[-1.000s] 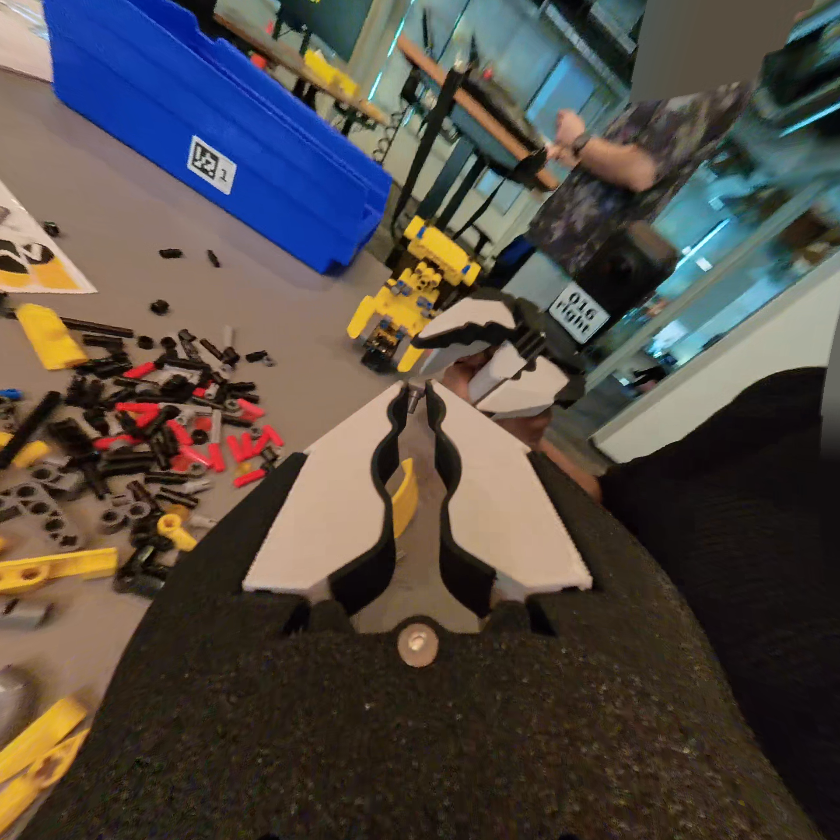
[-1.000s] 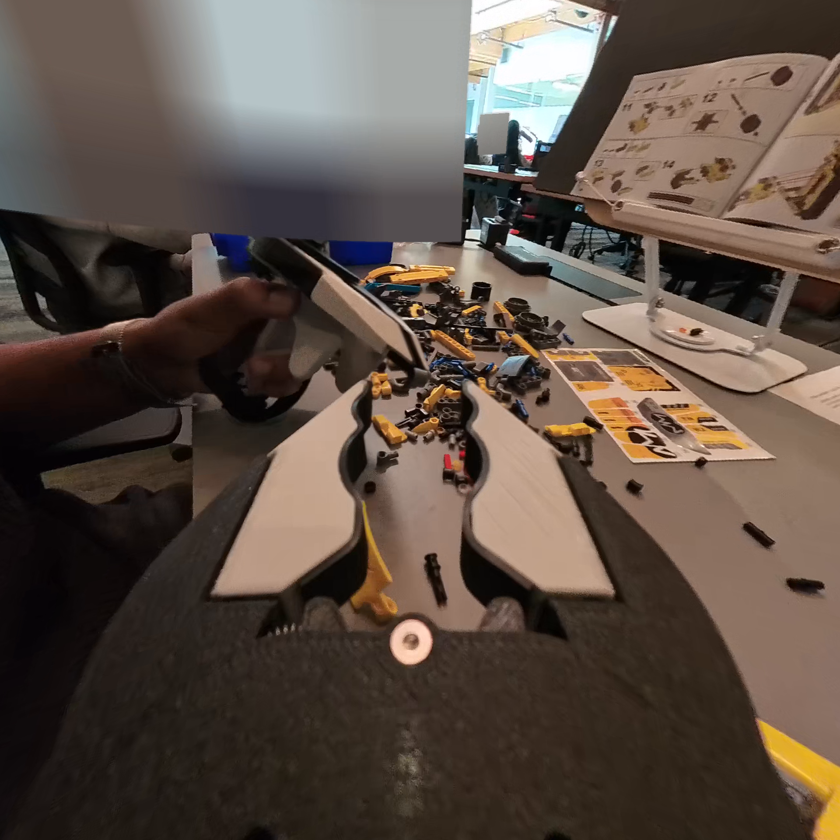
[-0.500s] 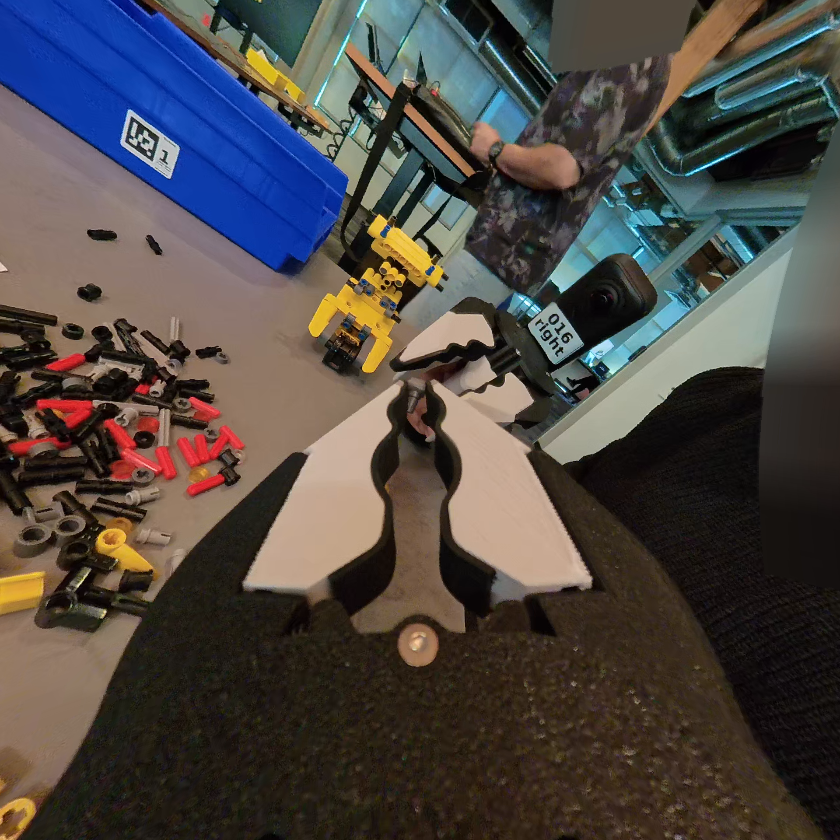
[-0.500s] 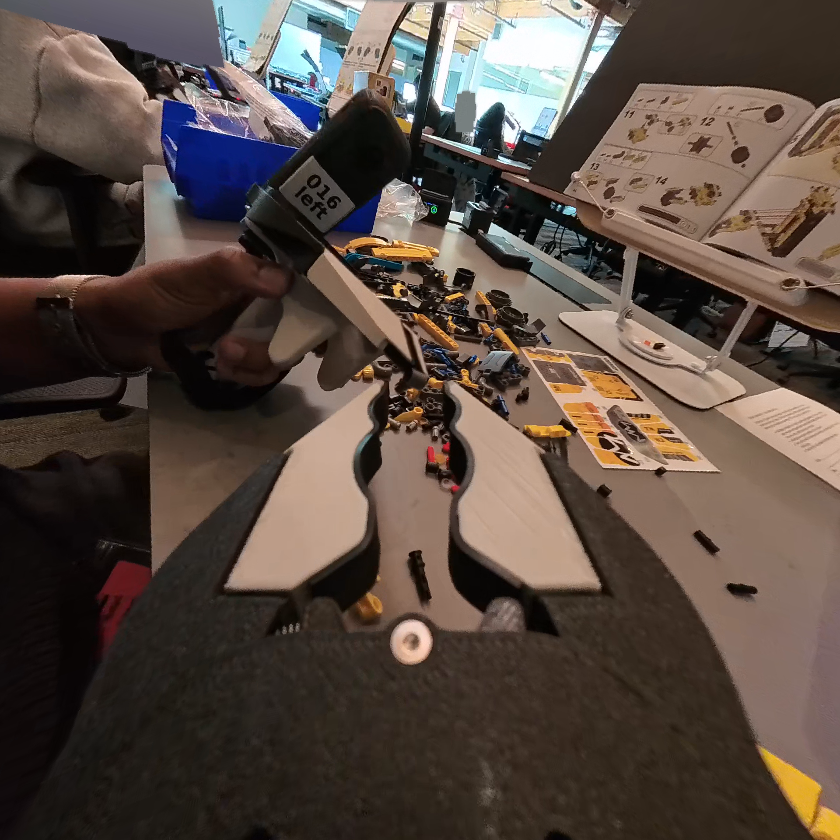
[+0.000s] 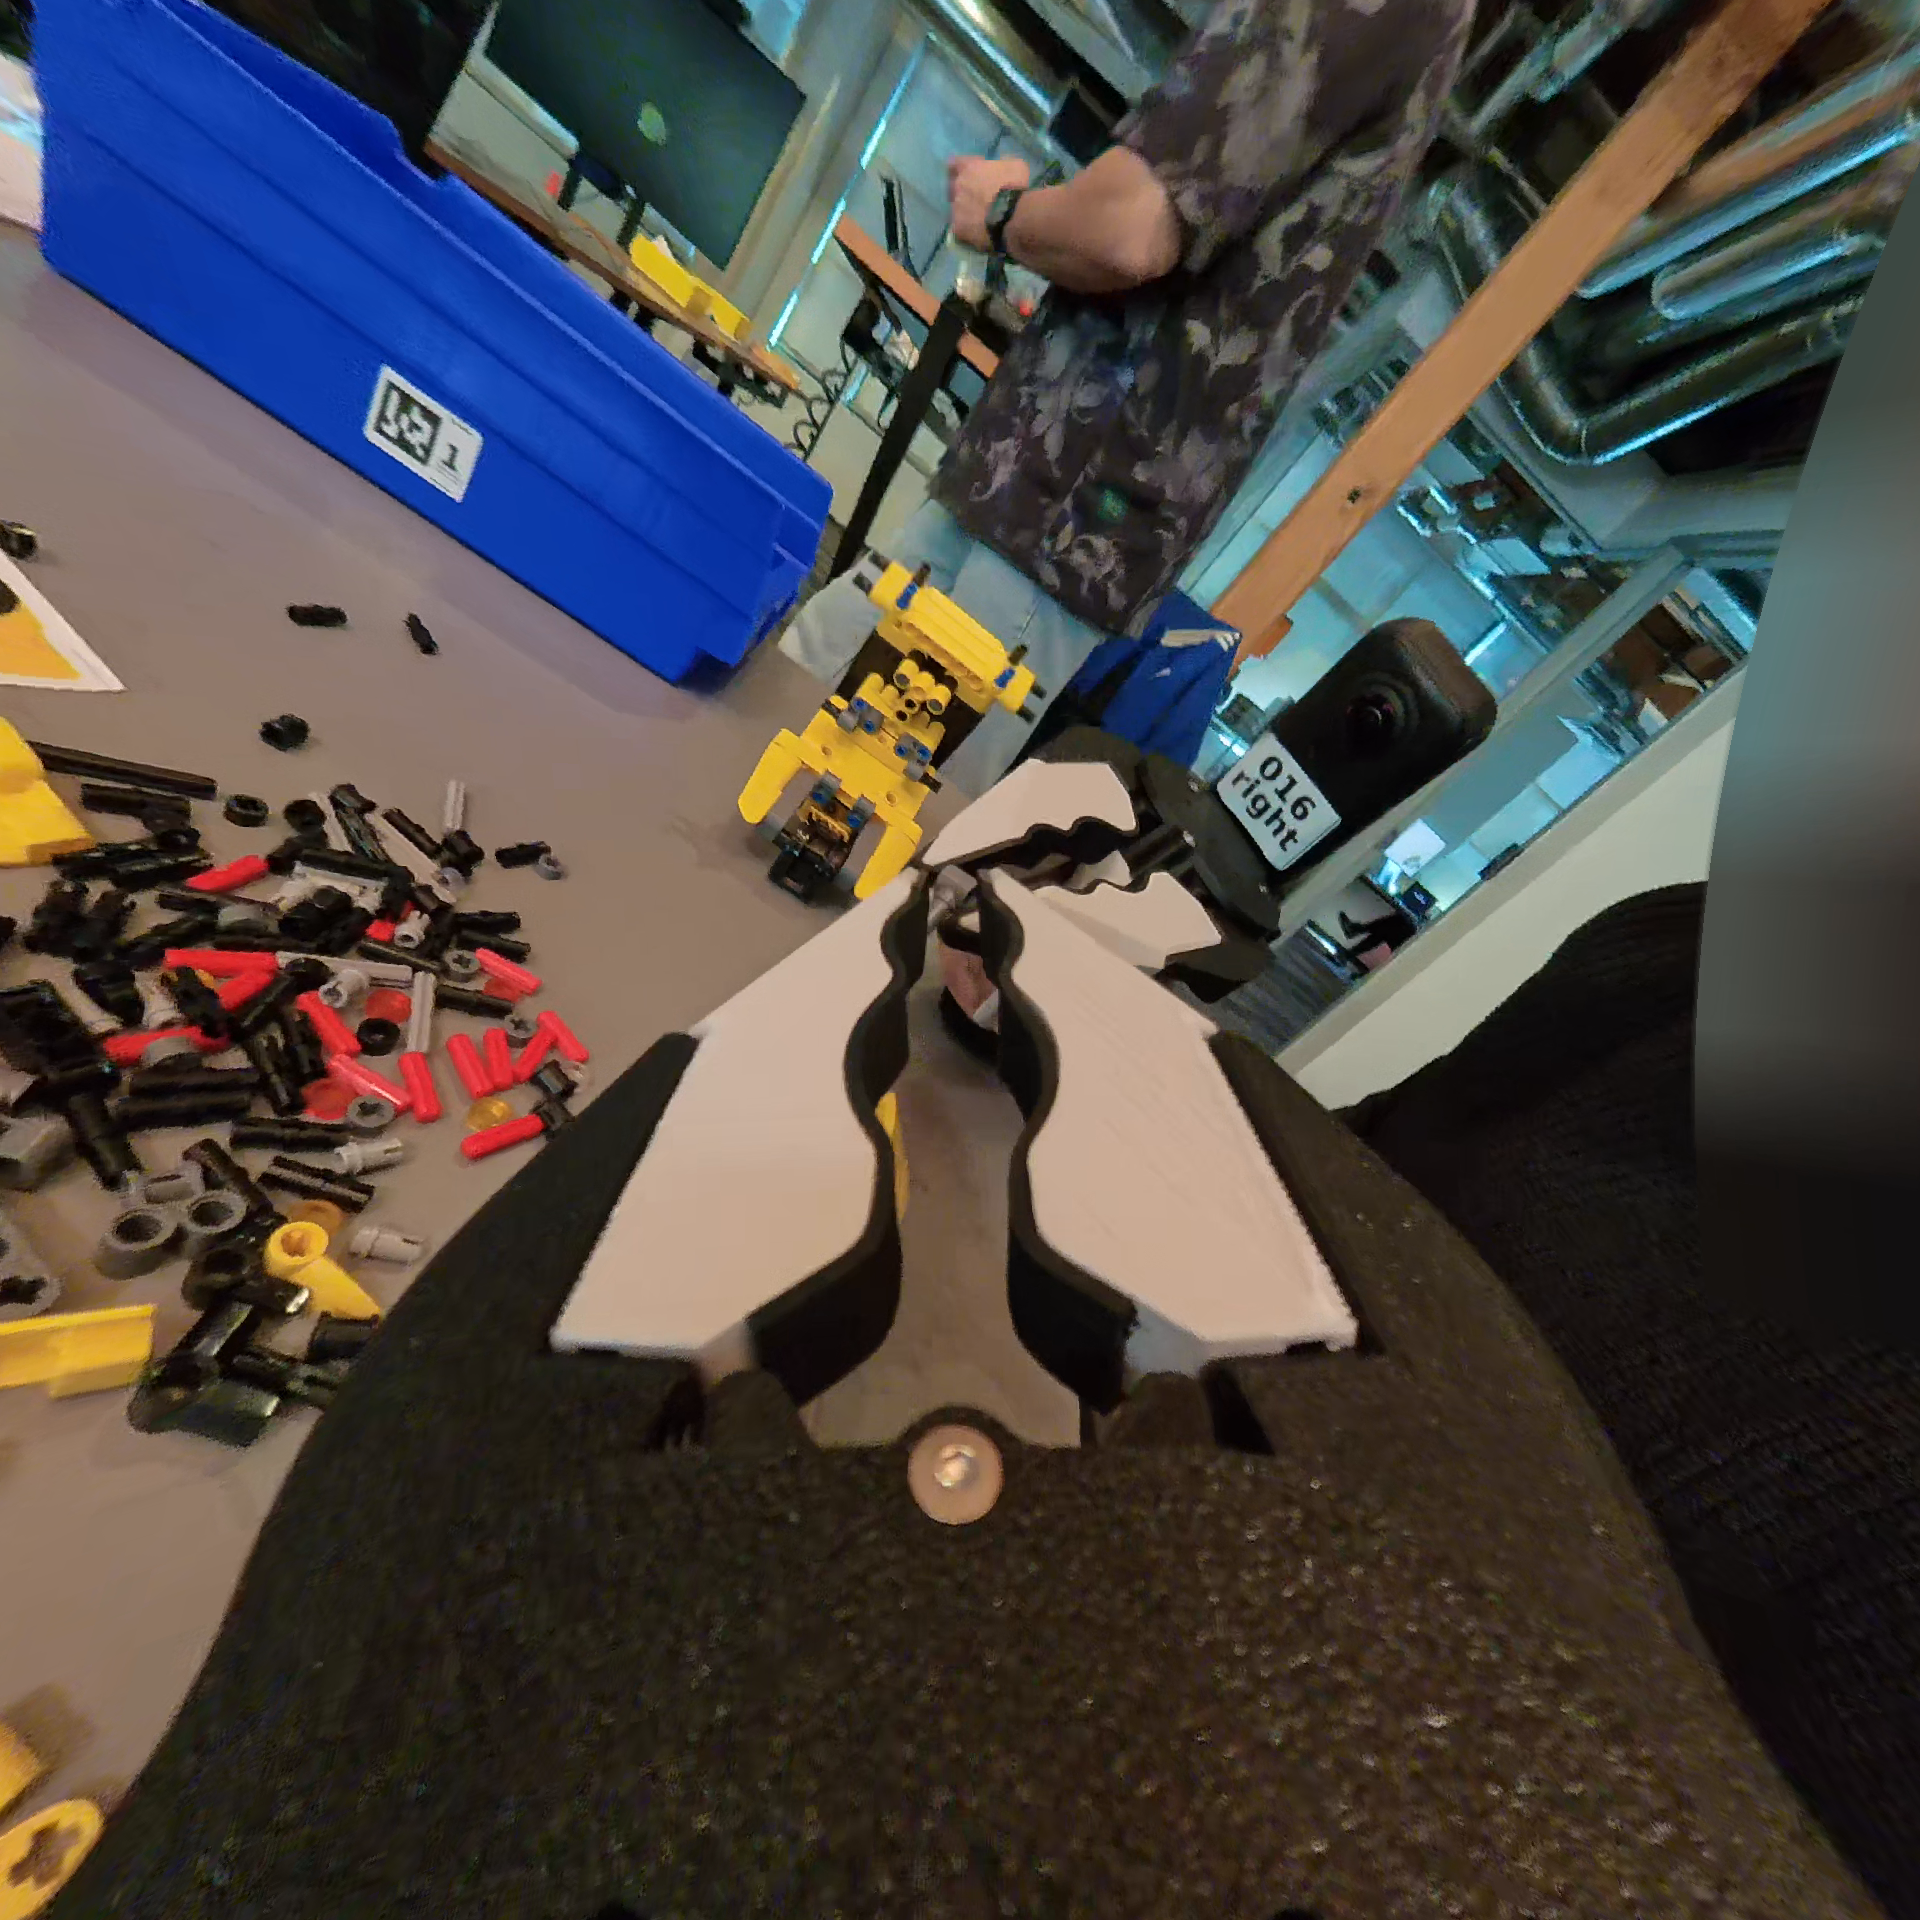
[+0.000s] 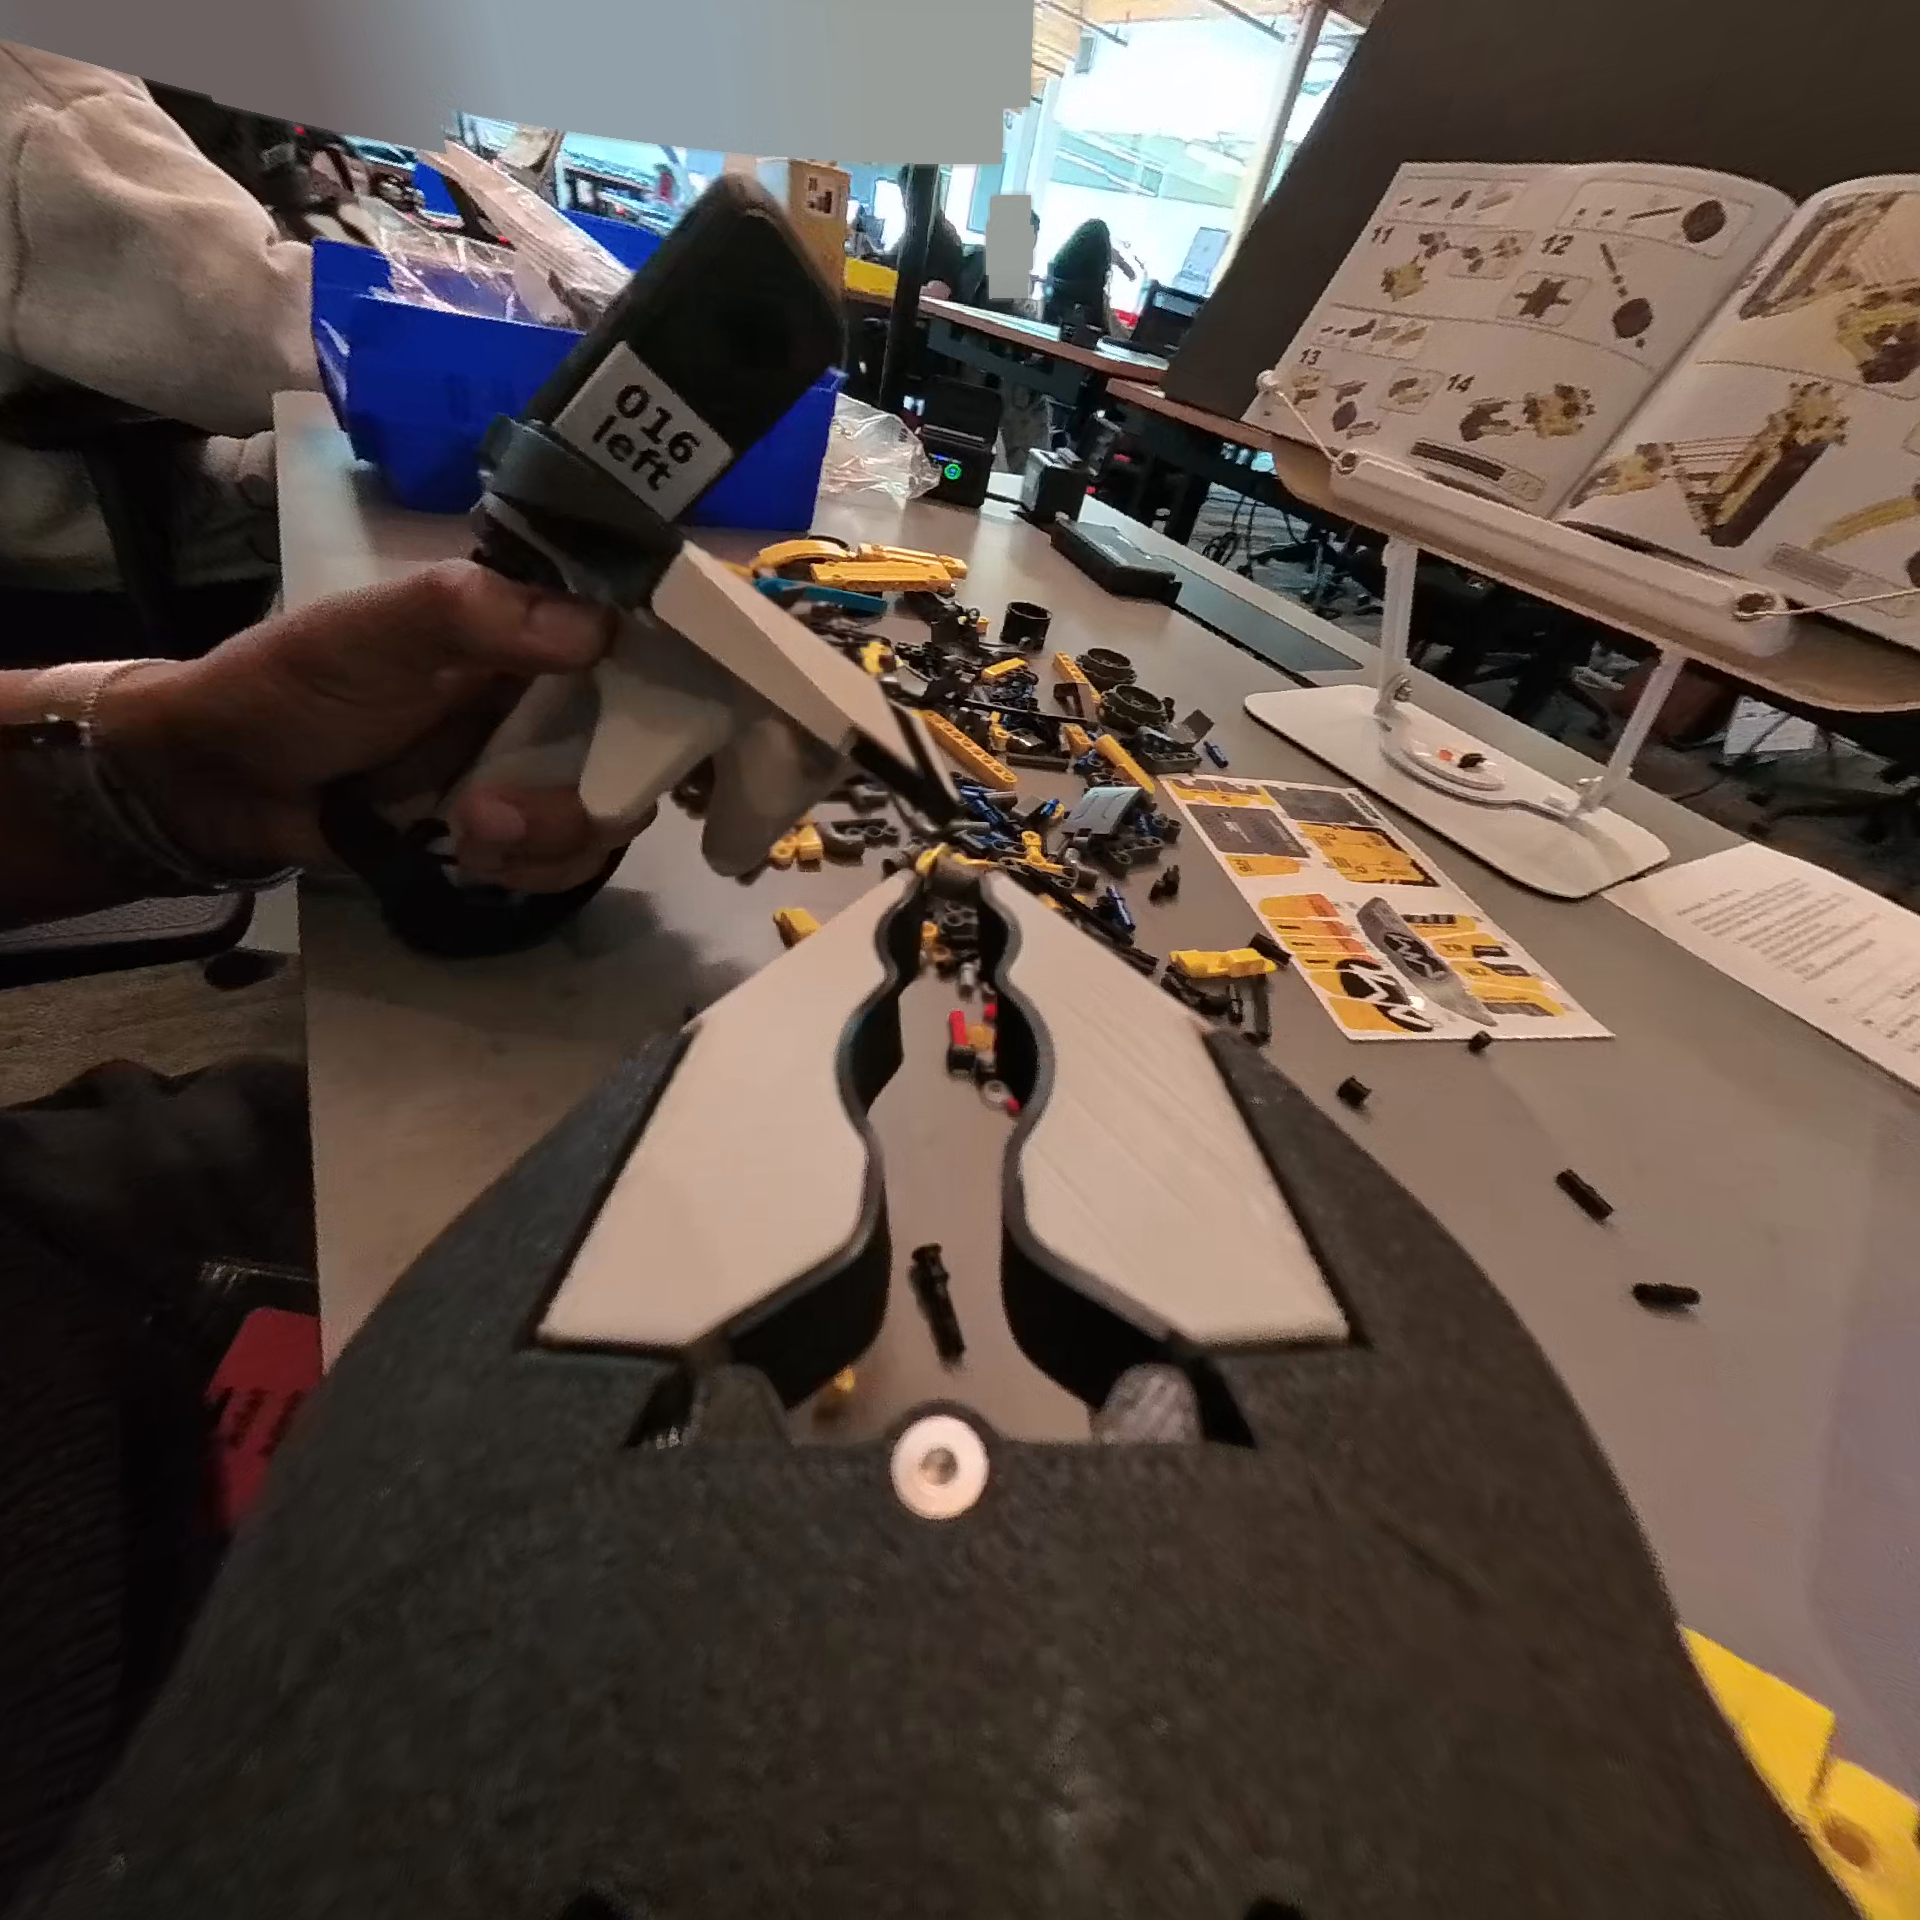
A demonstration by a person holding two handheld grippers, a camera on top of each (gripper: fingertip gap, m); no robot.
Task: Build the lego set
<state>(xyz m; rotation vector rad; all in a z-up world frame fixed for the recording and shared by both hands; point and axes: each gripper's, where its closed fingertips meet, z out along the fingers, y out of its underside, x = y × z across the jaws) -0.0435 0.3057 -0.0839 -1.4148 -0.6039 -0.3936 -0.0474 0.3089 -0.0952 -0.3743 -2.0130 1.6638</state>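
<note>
The left gripper (image 5: 951,896) and the right gripper (image 6: 951,881) meet tip to tip above the grey table (image 5: 260,582). The left fingers (image 5: 790,1122) are drawn together on a small grey pin (image 5: 943,902) at their tips. The right fingers (image 6: 1132,1122) are also nearly closed, with a small grey and yellow piece (image 6: 948,871) at their tips, though whether they clamp it cannot be told. Each gripper carries a white printed label on its black camera housing, and a hand (image 6: 416,717) holds the left one by its grip.

Just beyond the tips in the left wrist view stands a partly built yellow model (image 5: 883,748). To its left lies a heap of loose black, red and grey building parts (image 5: 291,997). A blue bin (image 5: 416,353) with a square black-and-white code sticker stands behind. In the right wrist view, a printed sticker sheet (image 6: 1361,914) lies flat on the table, and an open instruction booklet (image 6: 1621,343) with numbered steps rests on a white stand (image 6: 1455,769).
</note>
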